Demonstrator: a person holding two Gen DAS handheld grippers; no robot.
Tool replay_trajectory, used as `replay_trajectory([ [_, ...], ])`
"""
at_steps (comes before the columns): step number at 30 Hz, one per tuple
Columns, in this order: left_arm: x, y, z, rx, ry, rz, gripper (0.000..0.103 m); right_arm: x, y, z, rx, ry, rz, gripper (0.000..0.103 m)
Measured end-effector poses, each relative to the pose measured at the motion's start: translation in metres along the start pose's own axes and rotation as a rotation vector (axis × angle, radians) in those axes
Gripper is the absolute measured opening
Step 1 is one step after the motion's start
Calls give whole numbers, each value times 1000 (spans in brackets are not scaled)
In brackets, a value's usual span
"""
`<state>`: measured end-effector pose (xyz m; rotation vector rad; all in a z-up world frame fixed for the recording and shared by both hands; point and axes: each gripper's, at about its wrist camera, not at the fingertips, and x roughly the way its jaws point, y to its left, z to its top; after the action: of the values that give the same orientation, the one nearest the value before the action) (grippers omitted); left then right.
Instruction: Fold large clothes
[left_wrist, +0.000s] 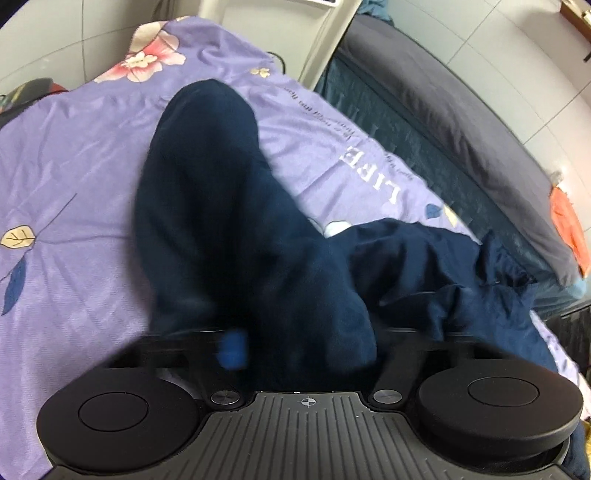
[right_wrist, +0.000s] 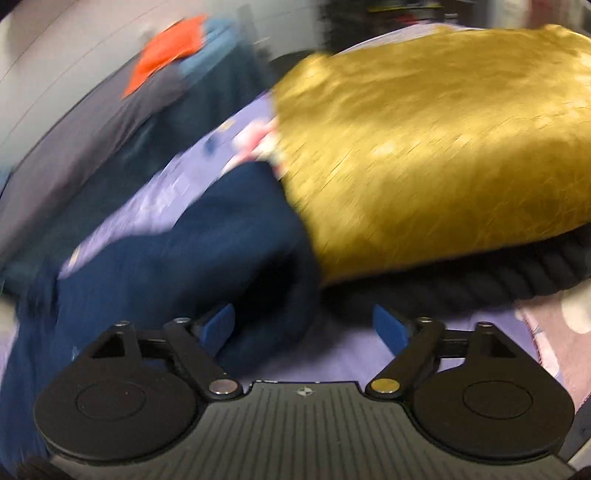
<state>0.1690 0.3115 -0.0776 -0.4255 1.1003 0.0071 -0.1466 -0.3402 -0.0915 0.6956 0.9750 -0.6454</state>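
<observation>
One dark navy garment (left_wrist: 229, 206) lies across the purple floral bedsheet (left_wrist: 74, 155) on the bed, one long part stretching away up the sheet and another bunched off toward the sheet's edge. The left gripper (left_wrist: 295, 343) is buried in its near end — navy cloth sits bunched between the jaws and hides all but one blue pad (left_wrist: 231, 349), so the jaws look closed on the fabric.

The right gripper (right_wrist: 303, 326) hovers low over the sheet with its jaws spread wide and nothing between them; the left blue pad (right_wrist: 218, 326) is just beside a fold of the same navy garment (right_wrist: 177, 251), though heavy blur makes contact hard to judge. Beyond it sits a gold cushion (right_wrist: 443, 140) with a dark corded edge (right_wrist: 480, 284). Beside the bed runs a grey mattress (left_wrist: 461, 110) carrying an orange cloth (left_wrist: 569, 229).
</observation>
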Motion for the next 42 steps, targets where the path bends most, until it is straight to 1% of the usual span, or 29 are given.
replay_trajectory([
  [2, 5, -2, 0, 14, 12, -8, 70, 5, 9, -20, -41, 94, 33, 91],
  [3, 5, -4, 0, 27, 9, -21, 67, 7, 12, -31, -52, 135, 53, 91],
  [5, 1, -13, 4, 95, -13, -11, 60, 19, 26, -50, -73, 223, 125, 91],
  [6, -6, -20, 7, 140, -46, 1, 59, 23, 33, -56, -84, 251, 162, 90],
  [7, -15, -27, 12, 171, -93, 3, 57, 29, 42, -65, -89, 274, 197, 90],
  [8, -27, -33, 20, 188, -150, -4, 55, 32, 50, -69, -93, 292, 214, 90],
  [11, -72, -44, 56, 174, -350, -39, 53, 43, 85, -77, -118, 319, 273, 89],
  [14, -109, -52, 91, 178, -490, -64, 53, 39, 112, -78, -157, 309, 337, 89],
  [16, -118, -57, 101, 210, -545, -55, 54, 34, 131, -77, -190, 295, 391, 89],
  [17, -119, -59, 101, 233, -578, -33, 51, 34, 139, -77, -209, 291, 406, 89],
  [18, -116, -57, 99, 251, -606, -7, 51, 34, 146, -78, -232, 294, 412, 90],
  [19, -109, -52, 96, 255, -624, 14, 54, 35, 152, -81, -258, 303, 407, 91],
  [20, -96, -43, 91, 249, -628, 43, 69, 37, 156, -82, -274, 312, 397, 91],
  [21, -74, -34, 90, 226, -582, 85, 86, 40, 158, -87, -284, 324, 383, 91],
  [22, -52, -25, 90, 191, -470, 137, 102, 44, 158, -91, -289, 345, 367, 91],
  [23, -29, -12, 88, 155, -346, 158, 103, 47, 155, -96, -290, 362, 353, 91],
  [25, -3, 9, 76, 86, -217, 165, 103, 50, 152, -102, -295, 383, 315, 90],
  [26, 4, 19, 66, 73, -184, 160, 103, 49, 150, -105, -299, 384, 308, 90],
  [29, 4, 41, 37, 59, -162, 135, 103, 48, 149, -104, -298, 389, 294, 90],
  [31, -4, 56, 22, 24, -165, 84, 103, 44, 147, -104, -301, 385, 286, 90],
  [33, -13, 70, 15, -13, -149, 21, 103, 42, 146, -106, -307, 379, 277, 90],
  [34, -17, 76, 13, -19, -136, 9, 103, 40, 146, -106, -310, 378, 274, 90],
  [36, -26, 84, 12, 2, -132, 18, 103, 40, 147, -111, -323, 378, 267, 90],
  [38, -42, 91, 6, 41, -152, 40, 103, 39, 146, -114, -347, 376, 262, 90],
  [42, -62, 103, -8, 89, -164, 7, 103, 30, 151, -127, -447, 380, 254, 92],
])
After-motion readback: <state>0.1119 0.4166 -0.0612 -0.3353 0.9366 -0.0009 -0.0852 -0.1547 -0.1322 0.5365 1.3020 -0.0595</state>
